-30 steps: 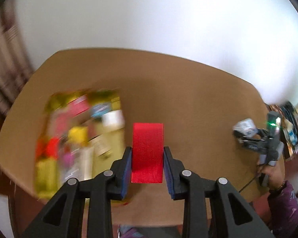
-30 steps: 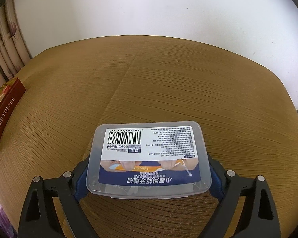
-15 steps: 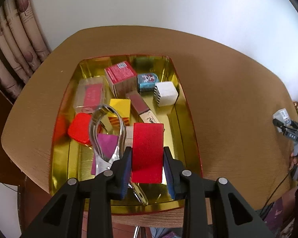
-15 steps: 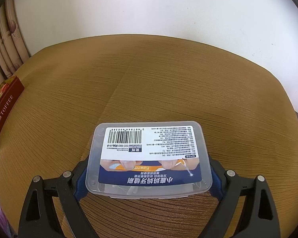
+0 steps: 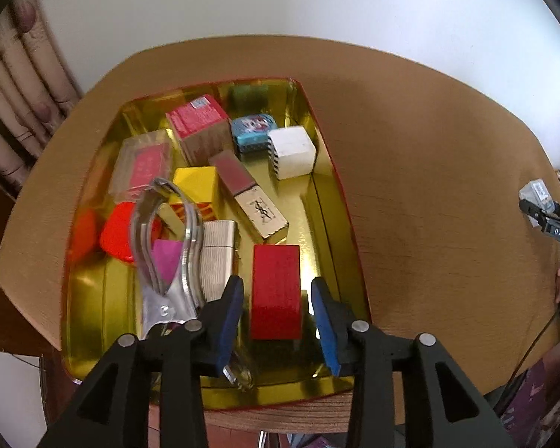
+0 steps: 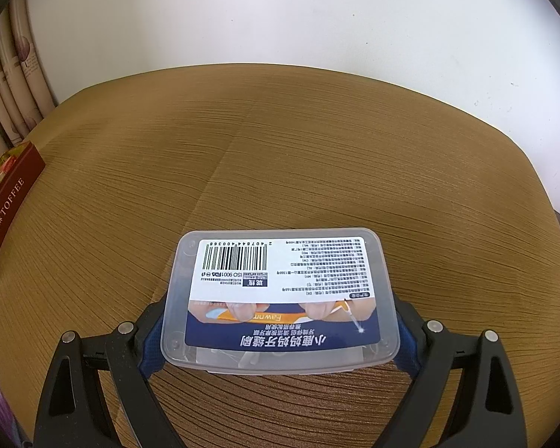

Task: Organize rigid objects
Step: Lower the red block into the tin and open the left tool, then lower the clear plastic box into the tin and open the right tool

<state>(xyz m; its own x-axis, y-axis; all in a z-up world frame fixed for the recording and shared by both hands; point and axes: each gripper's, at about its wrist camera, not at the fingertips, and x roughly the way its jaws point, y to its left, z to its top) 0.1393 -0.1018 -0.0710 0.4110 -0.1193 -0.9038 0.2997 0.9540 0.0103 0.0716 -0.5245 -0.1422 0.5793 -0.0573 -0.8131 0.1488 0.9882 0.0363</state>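
A gold tray with a red rim [image 5: 338, 186] lies on the round wooden table and holds several small boxes. My left gripper [image 5: 276, 321] is open over the tray's near end. A red box [image 5: 276, 291] stands between its blue pads without touching them. My right gripper [image 6: 276, 339] is shut on a clear plastic box with a blue and white label [image 6: 280, 295], held just above the wooden table [image 6: 317, 142]. The right gripper and its box also show at the far right of the left wrist view [image 5: 541, 201].
In the tray lie metal tongs [image 5: 168, 246], a silver ribbed case [image 5: 218, 257], a white cube [image 5: 291, 151], a long YSL box [image 5: 248, 196] and a yellow box [image 5: 198, 186]. A dark red toffee box [image 6: 7, 201] sits at the table's left edge. Curtains hang on the left.
My left gripper swung over the tray, came lower and opened, so the red box now stands free in the tray. My right gripper has barely moved.
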